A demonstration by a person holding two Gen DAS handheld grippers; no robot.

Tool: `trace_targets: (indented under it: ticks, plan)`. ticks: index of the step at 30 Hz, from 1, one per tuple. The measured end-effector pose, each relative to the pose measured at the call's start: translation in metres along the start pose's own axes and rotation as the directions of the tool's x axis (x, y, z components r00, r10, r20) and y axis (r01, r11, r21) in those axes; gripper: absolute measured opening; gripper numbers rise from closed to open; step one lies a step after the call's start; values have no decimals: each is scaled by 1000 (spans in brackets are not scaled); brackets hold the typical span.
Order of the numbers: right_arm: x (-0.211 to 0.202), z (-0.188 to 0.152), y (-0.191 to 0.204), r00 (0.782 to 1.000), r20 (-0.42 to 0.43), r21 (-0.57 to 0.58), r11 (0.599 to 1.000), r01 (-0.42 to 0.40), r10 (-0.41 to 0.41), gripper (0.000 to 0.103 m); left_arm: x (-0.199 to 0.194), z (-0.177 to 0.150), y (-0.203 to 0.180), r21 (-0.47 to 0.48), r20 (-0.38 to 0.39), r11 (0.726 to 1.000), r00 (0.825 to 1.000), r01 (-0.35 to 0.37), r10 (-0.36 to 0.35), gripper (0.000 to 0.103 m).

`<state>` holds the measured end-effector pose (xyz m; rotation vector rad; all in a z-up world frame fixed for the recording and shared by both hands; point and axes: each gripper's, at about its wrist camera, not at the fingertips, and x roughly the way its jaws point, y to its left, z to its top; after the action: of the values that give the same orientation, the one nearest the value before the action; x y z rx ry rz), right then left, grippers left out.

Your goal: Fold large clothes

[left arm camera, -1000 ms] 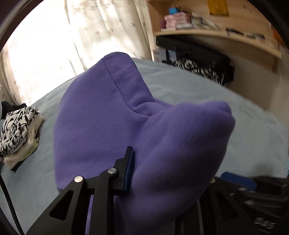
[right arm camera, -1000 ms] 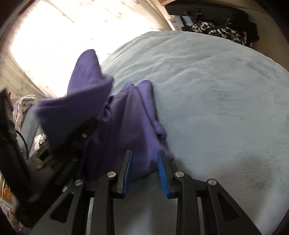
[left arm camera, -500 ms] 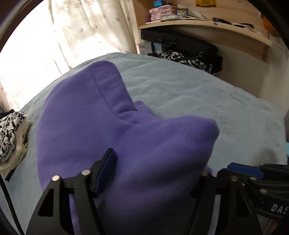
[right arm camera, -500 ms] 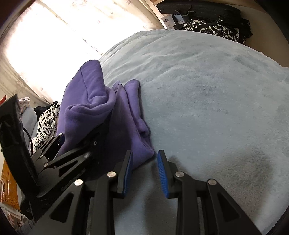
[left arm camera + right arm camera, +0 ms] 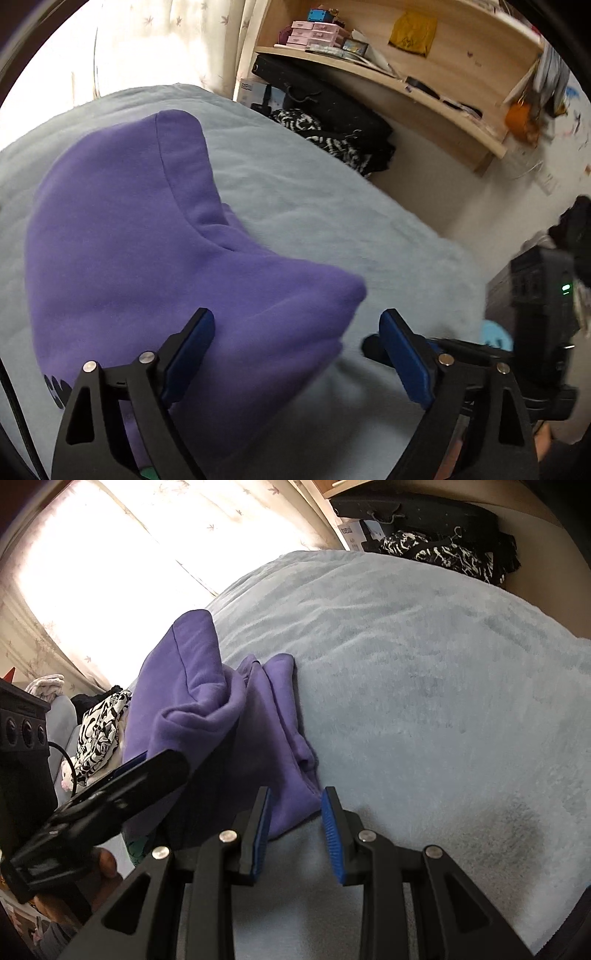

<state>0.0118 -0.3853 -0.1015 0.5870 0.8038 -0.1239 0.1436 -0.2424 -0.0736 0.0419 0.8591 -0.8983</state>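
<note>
The soft purple fleece top (image 5: pixel 147 258) lies bunched on a fuzzy pale blue blanket (image 5: pixel 424 664); left gripper (image 5: pixel 295 350) is opening wide, right gripper (image 5: pixel 295 823) holds nothing

One purple garment (image 5: pixel 140 258), two tools (image 5: pixel 295 343) (image 5: pixel 293 827), one blanket (image 5: pixel 424 686).

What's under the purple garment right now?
The purple garment lies on the light blue blanket, folded over itself, lower layers showing at its right edge. A dark printed mark peeks out near the left fingers. Anything further beneath is covered.
</note>
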Motion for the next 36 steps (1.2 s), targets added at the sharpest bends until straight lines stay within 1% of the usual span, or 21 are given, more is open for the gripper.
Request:
trace_targets:
  ticks: [5, 9, 11, 12, 13, 15, 17, 18, 19, 20, 21, 23, 25, 27, 28, 29, 30, 31, 32, 33, 36]
  plan:
    - [-8, 8, 10, 1000, 18, -32, 999, 4, -3, 28, -20, 4, 9, -68, 10, 998, 1000, 18, -17, 90]
    - [-16, 22, 20, 999, 39, -82, 997, 5, -2, 28, -48, 8, 25, -94, 41, 996, 999, -11, 15, 90]
    - [-20, 31, 27, 999, 50, -110, 994, 8, -2, 28, -68, 12, 39, -101, 60, 993, 996, -65, 71, 90]
    - [-20, 37, 30, 999, 47, -120, 993, -2, 8, 31, -76, 15, 46, -105, 66, 990, 993, -90, 98, 90]
    - [-20, 45, 34, 999, 33, -127, 991, -32, 36, 42, -83, 17, 57, -109, 70, 985, 988, -133, 141, 90]
    - [-19, 56, 39, 997, 16, -133, 989, -73, 75, 51, -90, 22, 76, -119, 61, 969, 973, -215, 223, 90]
    - [-13, 68, 46, 993, -19, -145, 983, -116, 114, 52, -92, 27, 100, -136, 35, 948, 955, -287, 294, 88]
    - [-8, 74, 50, 991, -45, -150, 980, -134, 129, 52, -92, 27, 110, -145, 18, 941, 950, -306, 311, 87]
    - [-1, 80, 53, 986, -78, -153, 976, -155, 145, 52, -89, 28, 124, -154, -13, 937, 948, -315, 317, 81]
    - [8, 85, 56, 980, -117, -153, 972, -177, 160, 52, -86, 28, 134, -157, -43, 936, 949, -314, 311, 72]
    - [18, 89, 58, 972, -163, -152, 969, -193, 168, 52, -81, 28, 144, -159, -75, 938, 951, -308, 300, 68]
    - [37, 92, 61, 953, -241, -137, 966, -220, 183, 52, -67, 27, 162, -168, -156, 947, 956, -275, 250, 58]
    - [53, 94, 62, 934, -304, -129, 963, -235, 187, 51, -58, 21, 174, -179, -218, 959, 960, -218, 177, 58]
    - [70, 94, 60, 919, -354, -121, 965, -232, 177, 51, -53, 13, 179, -172, -247, 966, 958, -191, 145, 58]
    - [78, 94, 61, 908, -381, -123, 963, -240, 177, 47, -49, 9, 179, -164, -252, 971, 959, -171, 126, 58]
    - [84, 93, 61, 903, -393, -130, 961, -245, 177, 42, -48, 6, 181, -159, -250, 975, 961, -157, 114, 58]
    - [92, 91, 62, 899, -408, -147, 960, -240, 162, 28, -48, 5, 182, -161, -244, 975, 963, -152, 110, 58]
    - [97, 91, 62, 898, -414, -156, 961, -229, 146, 21, -47, 3, 185, -168, -240, 975, 965, -145, 102, 58]
    - [101, 90, 61, 898, -418, -160, 962, -221, 137, 20, -44, 2, 188, -183, -240, 974, 967, -134, 88, 59]
    - [104, 89, 59, 903, -409, -161, 963, -214, 133, 16, -42, 2, 191, -193, -241, 973, 967, -127, 78, 60]
    - [103, 88, 54, 917, -380, -166, 966, -196, 121, 14, -35, 3, 192, -214, -248, 970, 967, -115, 60, 60]
